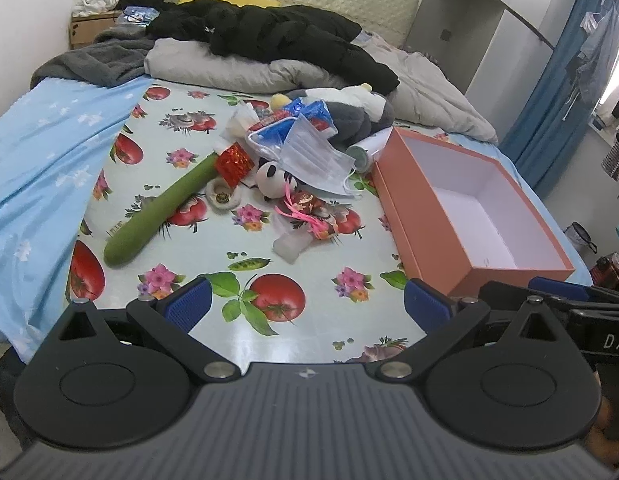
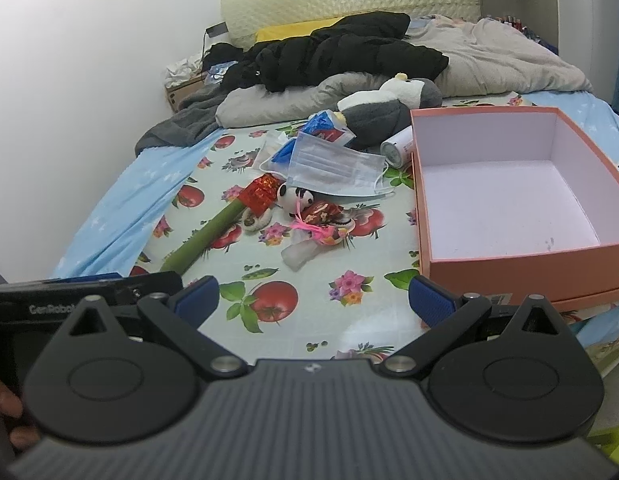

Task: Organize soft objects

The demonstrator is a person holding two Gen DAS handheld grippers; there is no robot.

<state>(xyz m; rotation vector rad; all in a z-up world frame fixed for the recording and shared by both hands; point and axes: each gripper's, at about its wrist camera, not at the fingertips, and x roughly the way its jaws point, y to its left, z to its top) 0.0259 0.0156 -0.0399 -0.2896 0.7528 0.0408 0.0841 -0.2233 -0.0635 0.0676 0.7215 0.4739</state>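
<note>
While both my grippers hover with jaws spread and holding nothing, the left gripper faces the panda toy and face mask ahead; the orange box sits right of the right gripper. Beside it I read "GenRobot", cut off.

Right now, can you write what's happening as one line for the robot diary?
left gripper: open, empty | right gripper: open, empty | orange box: empty | soft toys: piled beside box, panda plush untouched

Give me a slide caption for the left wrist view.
Open left gripper faces a long green plush cucumber, panda toy and empty orange cardboard box.
</note>
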